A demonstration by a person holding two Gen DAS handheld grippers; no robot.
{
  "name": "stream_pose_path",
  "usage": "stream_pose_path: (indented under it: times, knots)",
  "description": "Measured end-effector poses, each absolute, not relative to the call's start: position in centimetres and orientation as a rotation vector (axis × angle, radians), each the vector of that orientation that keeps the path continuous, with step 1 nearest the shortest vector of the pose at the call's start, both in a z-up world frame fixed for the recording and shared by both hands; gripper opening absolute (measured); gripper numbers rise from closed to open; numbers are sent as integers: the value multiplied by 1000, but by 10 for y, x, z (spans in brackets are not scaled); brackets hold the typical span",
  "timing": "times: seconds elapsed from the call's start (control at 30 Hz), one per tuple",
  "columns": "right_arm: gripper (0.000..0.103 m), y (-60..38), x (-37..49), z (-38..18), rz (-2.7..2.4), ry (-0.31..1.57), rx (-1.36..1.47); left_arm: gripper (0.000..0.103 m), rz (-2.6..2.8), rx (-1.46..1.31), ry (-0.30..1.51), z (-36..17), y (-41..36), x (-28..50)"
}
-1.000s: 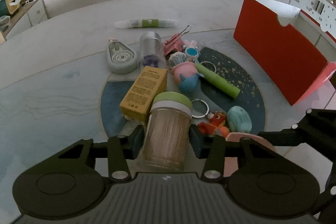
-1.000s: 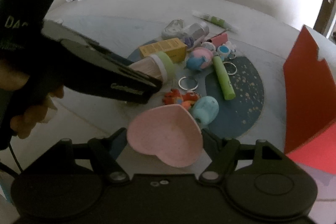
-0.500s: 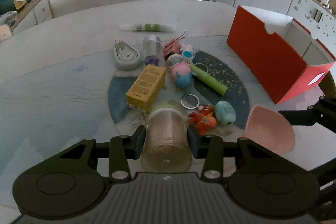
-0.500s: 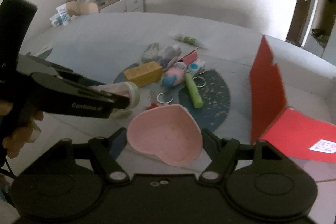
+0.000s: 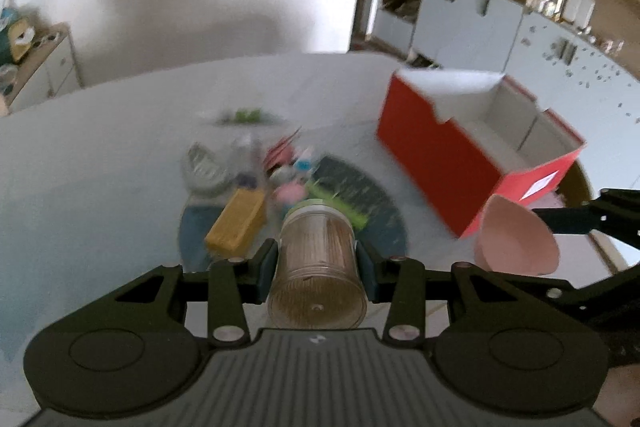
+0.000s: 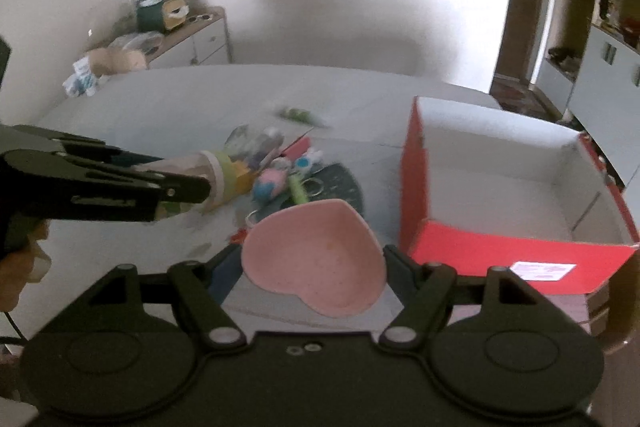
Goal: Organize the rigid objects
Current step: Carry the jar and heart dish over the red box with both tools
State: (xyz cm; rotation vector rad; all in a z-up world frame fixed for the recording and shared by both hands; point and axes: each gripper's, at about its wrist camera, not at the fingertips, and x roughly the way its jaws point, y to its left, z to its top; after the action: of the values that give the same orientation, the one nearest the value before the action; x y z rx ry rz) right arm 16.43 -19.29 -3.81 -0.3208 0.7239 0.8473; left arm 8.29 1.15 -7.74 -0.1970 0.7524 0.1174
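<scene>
Left wrist view: the left gripper [image 5: 316,267] is clamped on a clear toothpick jar [image 5: 316,267] with a pale green lid, its pads pressed on both sides of the jar, which is held off the table [image 5: 100,155] with the base toward the camera; beyond it lies a blurred heap of small things, among them a yellow box [image 5: 237,223] just left of the jar; the open red box [image 5: 460,155] stands to the right, well apart from the heap; at the right edge the pink heart-shaped dish [image 5: 516,239] shows, held in front of the red box's near corner

Right wrist view: the right gripper [image 6: 314,263] is clamped on the pink heart-shaped dish [image 6: 314,259], one finger on each side of its rim, the hollow facing up; the red box [image 6: 500,187], white inside, stands just right of it; at left the left gripper [image 6: 188,183] holds the toothpick jar [image 6: 208,175] above the table [image 6: 160,107], with a hand [image 6: 24,259] at the frame's edge
</scene>
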Motion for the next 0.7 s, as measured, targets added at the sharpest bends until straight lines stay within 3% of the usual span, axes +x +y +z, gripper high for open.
stream_pose_path:
  times: [0.3, 0.7]
  knots:
    - [75, -230, 215, -14, 792, 685, -283, 42, 42, -146, 686, -37, -28, 111]
    - [75, -271, 311, -25, 768, 697, -346, 42, 22, -134, 698, -28, -96, 205]
